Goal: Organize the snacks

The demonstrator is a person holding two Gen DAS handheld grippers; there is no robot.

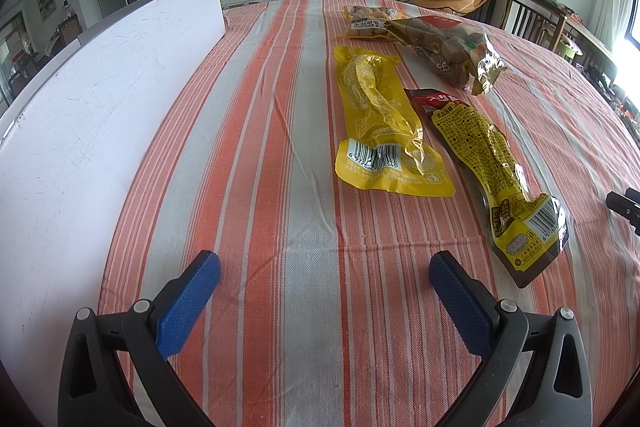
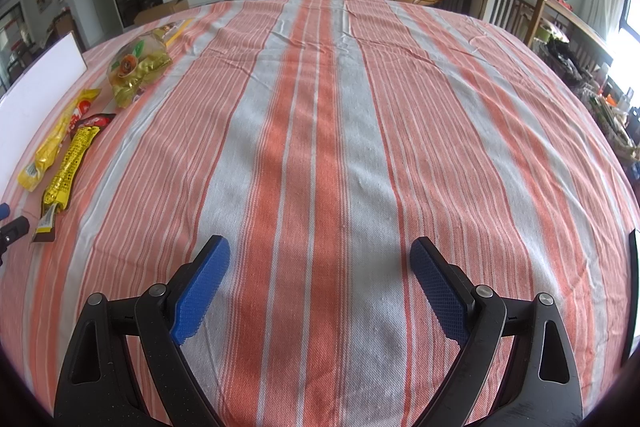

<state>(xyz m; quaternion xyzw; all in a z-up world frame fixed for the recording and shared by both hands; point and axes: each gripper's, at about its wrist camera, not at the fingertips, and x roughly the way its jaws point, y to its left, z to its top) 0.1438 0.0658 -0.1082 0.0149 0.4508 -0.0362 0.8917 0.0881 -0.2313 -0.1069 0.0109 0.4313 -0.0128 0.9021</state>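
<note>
My left gripper (image 1: 324, 275) and right gripper (image 2: 320, 259) hover, fingers apart, empty. Yellow snack packet (image 1: 384, 127) lies centre-frame, likely my nearest first pick.

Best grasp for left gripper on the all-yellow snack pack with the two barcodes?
Likely the near barcode end of the yellow pack. It lies flat and lengthwise away from the left gripper, which is open and empty. That end looks flat and thin; the contents bulge further up. Come from the near side, low, fingers straddling the bottom seal. The black-and-yellow pack lies close on its right.
</note>
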